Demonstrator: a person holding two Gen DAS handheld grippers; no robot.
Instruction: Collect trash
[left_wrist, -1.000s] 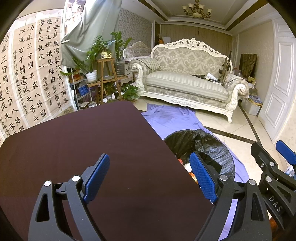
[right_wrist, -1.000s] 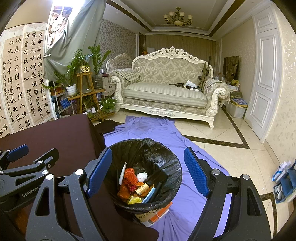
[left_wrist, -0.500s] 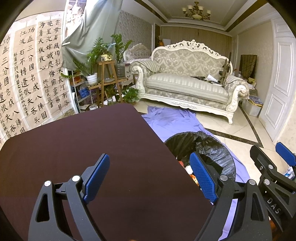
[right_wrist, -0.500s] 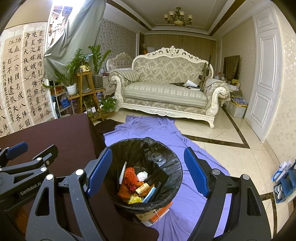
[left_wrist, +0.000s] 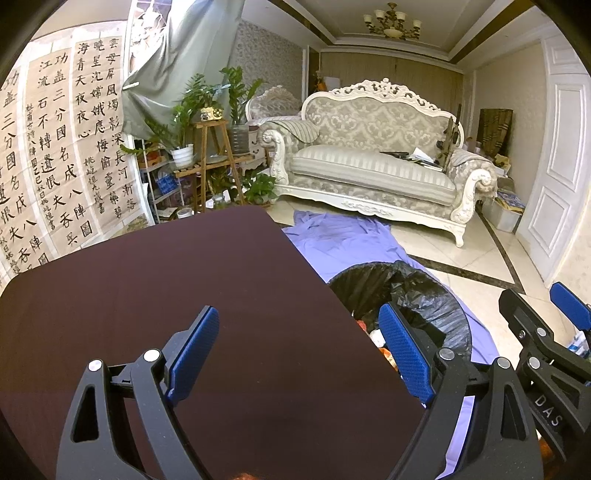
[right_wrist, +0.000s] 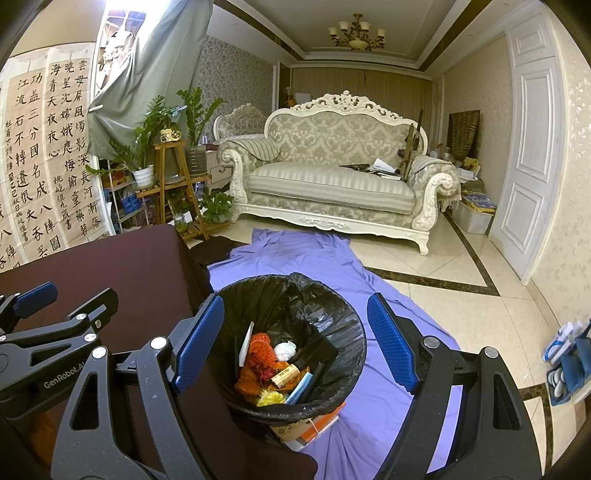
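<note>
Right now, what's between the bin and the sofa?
Right wrist view: only purple sheet then bare tile floor between trash bin and sofa.

Barely any change vs 1 s ago. In right wrist view, the black, blue-padded left gripper (right_wrist: 70, 301) sits a hair higher in frame. In left wrist view, the dark brown tabletop (left_wrist: 184, 280) has its far corner slightly lower.

A round bin (right_wrist: 295, 369) lined with a black bag (right_wrist: 332, 314) stands upright on a purple sheet (right_wrist: 295, 254) beside the bench (right_wrist: 110, 266). Inside lies mixed trash (right_wrist: 273, 365): orange netting, a white crumpled wad, yellow wrappers, a small tube, a card.
</note>
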